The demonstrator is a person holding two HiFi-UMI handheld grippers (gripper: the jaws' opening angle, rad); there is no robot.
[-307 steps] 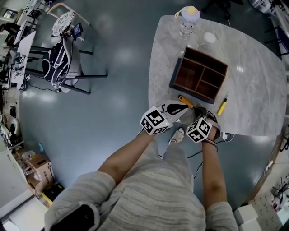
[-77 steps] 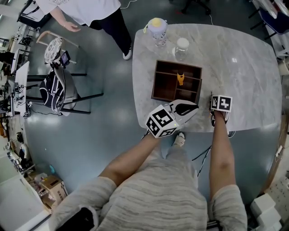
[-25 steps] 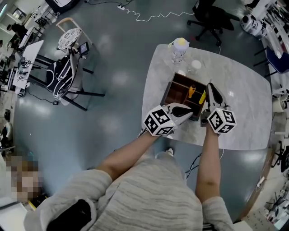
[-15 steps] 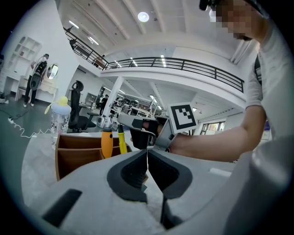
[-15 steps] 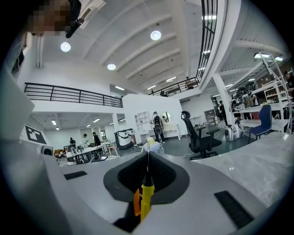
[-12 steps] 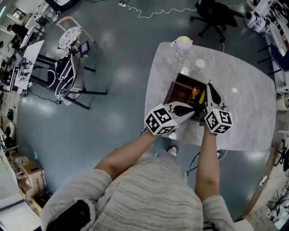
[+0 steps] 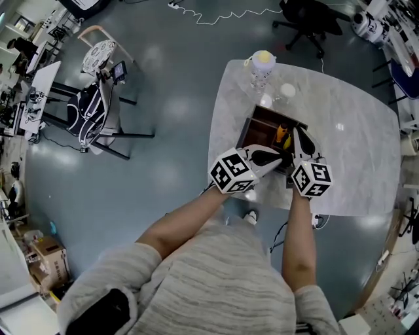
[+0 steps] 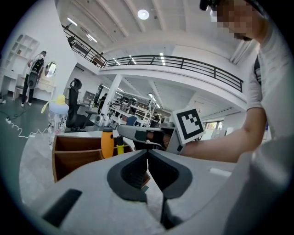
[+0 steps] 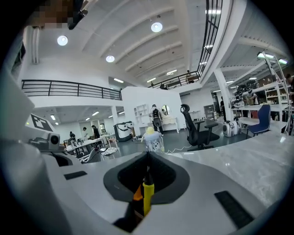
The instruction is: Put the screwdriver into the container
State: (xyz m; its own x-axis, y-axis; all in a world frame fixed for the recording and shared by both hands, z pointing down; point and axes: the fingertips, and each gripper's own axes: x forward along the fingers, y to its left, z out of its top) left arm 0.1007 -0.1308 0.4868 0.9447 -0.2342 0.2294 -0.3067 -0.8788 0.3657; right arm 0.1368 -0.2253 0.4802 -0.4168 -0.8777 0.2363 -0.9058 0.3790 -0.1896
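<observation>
A brown wooden container (image 7: 251, 129) with compartments stands on the marble table (image 7: 357, 147). An orange-handled screwdriver (image 7: 281, 135) stands upright in one compartment. My right gripper (image 7: 297, 133) reaches over the container's right side, shut on a yellow screwdriver (image 9: 147, 196) that hangs down between its jaws. In the left gripper view the yellow screwdriver (image 8: 120, 148) stands just right of the orange one (image 8: 107, 143), inside the container (image 8: 73, 158), under the right gripper (image 8: 135, 133). My left gripper (image 7: 277, 157) is shut and holds nothing, at the container's near edge.
A bottle with a yellow lid (image 7: 261, 68) and a clear glass (image 7: 287, 91) stand behind the container. The table's near edge lies just under my hands. A chair with a backpack (image 7: 90, 108) stands on the floor at left, an office chair (image 7: 306, 14) beyond the table.
My right gripper has shifted slightly left and lower over the container with the yellow screwdriver, which now sits beside the orange one. The left gripper has barely moved.
</observation>
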